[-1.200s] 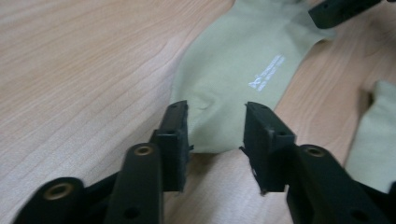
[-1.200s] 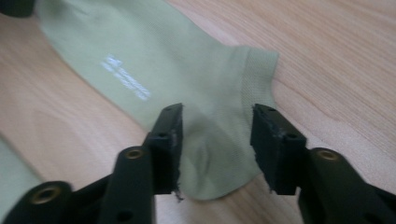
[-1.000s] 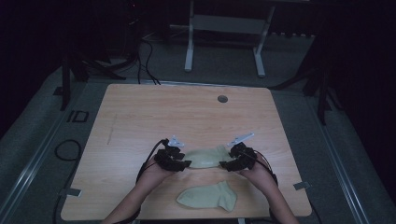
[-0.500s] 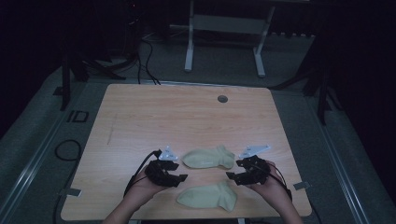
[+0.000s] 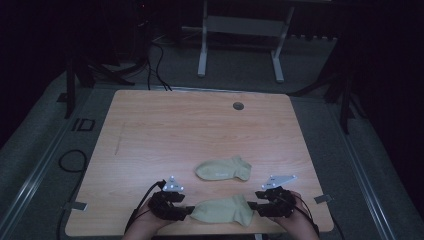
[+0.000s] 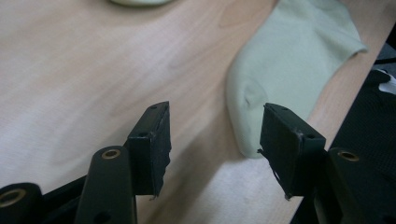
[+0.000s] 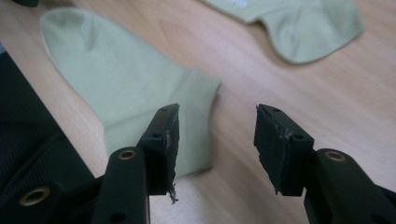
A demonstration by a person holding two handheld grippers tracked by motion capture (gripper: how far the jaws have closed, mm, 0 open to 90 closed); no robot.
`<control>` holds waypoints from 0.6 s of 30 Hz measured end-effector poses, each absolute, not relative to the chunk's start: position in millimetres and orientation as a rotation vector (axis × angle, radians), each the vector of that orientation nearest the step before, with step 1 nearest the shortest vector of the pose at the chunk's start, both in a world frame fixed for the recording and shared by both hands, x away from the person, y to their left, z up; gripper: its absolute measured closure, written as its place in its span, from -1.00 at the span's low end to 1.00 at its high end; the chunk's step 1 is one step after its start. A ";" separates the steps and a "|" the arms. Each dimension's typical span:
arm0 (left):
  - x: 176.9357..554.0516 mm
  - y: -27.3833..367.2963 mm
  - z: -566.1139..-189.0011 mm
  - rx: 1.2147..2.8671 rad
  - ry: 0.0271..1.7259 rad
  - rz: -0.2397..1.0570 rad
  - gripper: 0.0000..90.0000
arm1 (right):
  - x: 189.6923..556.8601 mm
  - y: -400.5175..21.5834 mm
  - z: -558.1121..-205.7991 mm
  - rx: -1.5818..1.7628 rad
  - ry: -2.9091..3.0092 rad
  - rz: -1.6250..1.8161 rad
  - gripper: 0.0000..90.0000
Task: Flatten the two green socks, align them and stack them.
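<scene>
Since leaving the far sock (image 5: 222, 169), both grippers (jaws apart) flank the near sock (image 5: 222, 210).

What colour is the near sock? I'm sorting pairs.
Pale green, plain, no pattern: the near sock shows best in the right gripper view.

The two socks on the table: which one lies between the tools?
The near sock, by the table's front edge, between the left tool and right tool. The far sock lies apart, toward the table's middle.

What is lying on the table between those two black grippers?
A pale green sock lies flat between the left gripper and right gripper, seen in the high view.
</scene>
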State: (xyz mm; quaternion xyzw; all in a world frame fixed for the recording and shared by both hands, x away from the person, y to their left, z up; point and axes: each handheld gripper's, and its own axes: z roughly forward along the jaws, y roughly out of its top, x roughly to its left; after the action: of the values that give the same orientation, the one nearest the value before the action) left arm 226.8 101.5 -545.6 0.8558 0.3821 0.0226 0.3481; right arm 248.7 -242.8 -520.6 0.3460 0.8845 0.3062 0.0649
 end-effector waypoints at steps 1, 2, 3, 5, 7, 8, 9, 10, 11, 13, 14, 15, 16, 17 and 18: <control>225.4 99.9 -547.7 2.233 0.982 0.056 -0.03 | 247.5 -241.8 -523.7 1.037 2.672 0.914 0.13; 224.2 98.2 -549.8 2.242 0.980 0.055 -0.03 | 246.5 -240.7 -527.0 1.040 2.683 0.912 0.13; 223.4 96.6 -551.8 2.249 0.981 0.060 -0.03 | 245.8 -239.1 -530.2 1.046 2.689 0.904 0.13; 223.2 94.6 -554.7 2.256 0.990 0.070 0.02 | 244.5 -235.6 -535.9 1.037 2.702 0.879 0.13; 223.3 93.2 -556.2 2.257 0.986 0.078 0.05 | 243.4 -231.6 -540.8 1.018 2.709 0.827 0.14; 223.2 92.3 -556.4 2.260 0.980 0.077 0.11 | 242.8 -230.0 -542.7 1.009 2.708 0.812 0.16; 223.0 91.3 -556.5 2.262 0.976 0.078 0.13 | 242.1 -228.6 -544.4 1.006 2.712 0.803 0.18; 222.8 90.1 -556.8 2.260 0.968 0.072 0.16 | 241.5 -228.1 -545.6 0.996 2.710 0.795 0.21; 222.4 88.9 -556.9 2.265 0.958 0.073 0.25 | 241.1 -227.8 -545.6 0.995 2.705 0.793 0.26; 221.6 86.4 -556.9 2.275 0.941 0.077 0.31 | 241.3 -227.8 -544.7 0.996 2.709 0.779 0.39; 221.0 85.4 -557.2 2.277 0.932 0.082 0.37 | 241.3 -227.7 -544.6 0.992 2.706 0.771 0.43; 220.8 84.7 -557.4 2.276 0.931 0.081 0.39 | 240.8 -227.5 -544.6 0.983 2.700 0.762 0.52; 220.8 84.4 -557.8 2.274 0.927 0.074 0.47 | 240.4 -227.5 -544.5 0.981 2.701 0.763 0.59; 220.7 84.0 -558.4 2.270 0.924 0.076 0.54 | 240.2 -227.5 -544.5 0.985 2.704 0.766 0.63; 220.6 83.4 -558.8 2.273 0.919 0.078 0.61 | 239.8 -227.3 -544.7 0.976 2.703 0.767 0.69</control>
State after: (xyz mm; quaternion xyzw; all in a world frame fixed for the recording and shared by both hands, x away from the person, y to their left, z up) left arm 220.6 83.4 -558.8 0.8722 0.3526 0.0300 0.3378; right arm 239.8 -227.3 -544.7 0.3269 0.9057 0.2569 0.0835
